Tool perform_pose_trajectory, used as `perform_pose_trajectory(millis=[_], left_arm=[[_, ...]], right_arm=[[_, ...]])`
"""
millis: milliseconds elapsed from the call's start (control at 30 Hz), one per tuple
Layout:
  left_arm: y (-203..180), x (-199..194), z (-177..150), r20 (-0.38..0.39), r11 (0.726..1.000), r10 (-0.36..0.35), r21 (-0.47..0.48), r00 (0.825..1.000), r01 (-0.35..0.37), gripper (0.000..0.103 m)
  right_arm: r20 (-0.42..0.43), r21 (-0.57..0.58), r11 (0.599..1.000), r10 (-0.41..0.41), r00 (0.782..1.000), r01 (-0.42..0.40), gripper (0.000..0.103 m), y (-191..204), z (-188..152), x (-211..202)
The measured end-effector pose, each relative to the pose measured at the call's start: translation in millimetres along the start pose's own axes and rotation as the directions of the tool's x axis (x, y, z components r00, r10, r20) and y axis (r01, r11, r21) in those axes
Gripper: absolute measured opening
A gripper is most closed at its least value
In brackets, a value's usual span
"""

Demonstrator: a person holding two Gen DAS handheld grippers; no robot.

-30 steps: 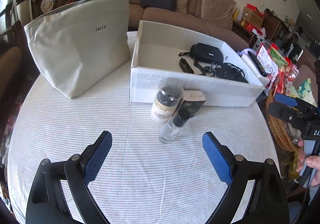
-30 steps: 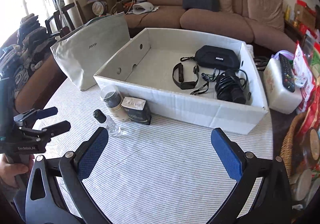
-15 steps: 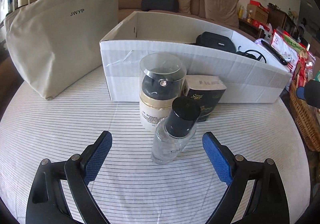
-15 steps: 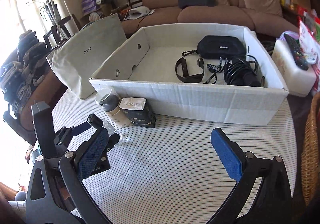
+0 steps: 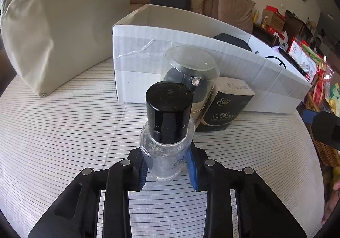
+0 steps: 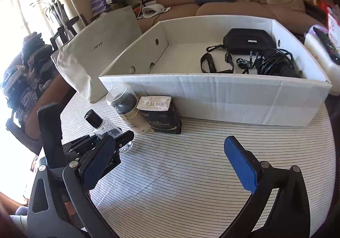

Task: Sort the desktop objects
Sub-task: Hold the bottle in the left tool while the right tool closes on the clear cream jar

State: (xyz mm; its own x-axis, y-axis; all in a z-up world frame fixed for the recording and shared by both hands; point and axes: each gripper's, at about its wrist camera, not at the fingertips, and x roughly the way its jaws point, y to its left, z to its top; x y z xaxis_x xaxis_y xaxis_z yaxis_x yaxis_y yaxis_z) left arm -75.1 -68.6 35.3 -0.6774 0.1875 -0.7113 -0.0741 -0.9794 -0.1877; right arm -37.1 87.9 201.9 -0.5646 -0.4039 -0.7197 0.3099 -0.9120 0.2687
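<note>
A small clear bottle (image 5: 167, 148) with a black cap stands on the striped tablecloth. My left gripper (image 5: 166, 165) is closing on it, both blue pads against its sides. The right wrist view shows this same bottle (image 6: 104, 127) in the left gripper (image 6: 112, 138). Just behind it stand a cream bottle (image 5: 191, 72) with a clear cap and a dark packet (image 5: 225, 110). My right gripper (image 6: 170, 161) hangs open over bare cloth, nothing between its fingers. A white cardboard box (image 6: 233, 95) holds a black case (image 6: 248, 40), a coiled cable (image 6: 276, 65) and a strap (image 6: 214, 63).
A beige pouch (image 5: 59, 25) marked JWYP stands left of the box. A wicker basket (image 5: 325, 153) sits past the table's right edge. A white container (image 6: 318, 53) with a remote on it is right of the box. A brown sofa lies behind.
My left gripper came down and forward to the clear bottle, and its jaws closed from wide open onto the bottle's sides. The right gripper sank lower over the table, still open.
</note>
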Motion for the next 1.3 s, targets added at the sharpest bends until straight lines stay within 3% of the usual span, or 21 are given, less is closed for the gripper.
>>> perform_pose_trajectory(millis=[300,500,733,767,867,1033,1100,1300], left_arm=[[41.0,-41.4,9.2,0.007,1.000,-0.010,0.014,1.000,0.010,0.031],[52.4,-73.6,20.2,0.005,0.997,-0.021,0.068,1.000,0.021,0.031],[71.5,-86.1,24.2,0.018,0.998,-0.061,0.021,0.998,0.060,0.031],[76.3,-85.7,23.7,0.020,0.998,-0.066,0.008,0.998,0.066,0.031],[89.5,-83.2,23.5,0.021,0.997,-0.072,-0.024,0.997,0.072,0.031],[108.2,-79.6,26.6,0.021,0.994,-0.083,-0.074,0.996,0.084,0.031],[109.4,-77.3,26.6,0.016,0.992,-0.092,-0.080,0.996,0.093,0.031],[101.8,-75.3,27.8,0.019,0.990,-0.120,-0.074,0.993,0.121,0.031]], right_arm=[[0.056,-0.080,0.995,0.064,0.996,-0.059,0.099,51.6,7.6,8.5],[0.050,-0.062,0.997,0.050,0.998,-0.047,0.094,73.7,17.1,28.9],[0.057,-0.083,0.996,-0.012,0.998,0.017,0.094,90.8,25.8,56.0],[0.054,-0.094,0.995,-0.029,0.998,0.034,0.091,94.3,28.1,61.6],[0.017,-0.107,0.992,-0.066,0.998,0.067,0.066,99.5,33.1,82.2],[-0.001,-0.187,0.972,-0.143,0.990,0.140,0.058,112.3,41.1,97.9],[-0.011,-0.214,0.965,-0.157,0.988,0.151,0.047,116.2,41.5,99.1],[-0.045,-0.305,0.935,-0.203,0.978,0.180,0.048,125.0,35.6,104.7]])
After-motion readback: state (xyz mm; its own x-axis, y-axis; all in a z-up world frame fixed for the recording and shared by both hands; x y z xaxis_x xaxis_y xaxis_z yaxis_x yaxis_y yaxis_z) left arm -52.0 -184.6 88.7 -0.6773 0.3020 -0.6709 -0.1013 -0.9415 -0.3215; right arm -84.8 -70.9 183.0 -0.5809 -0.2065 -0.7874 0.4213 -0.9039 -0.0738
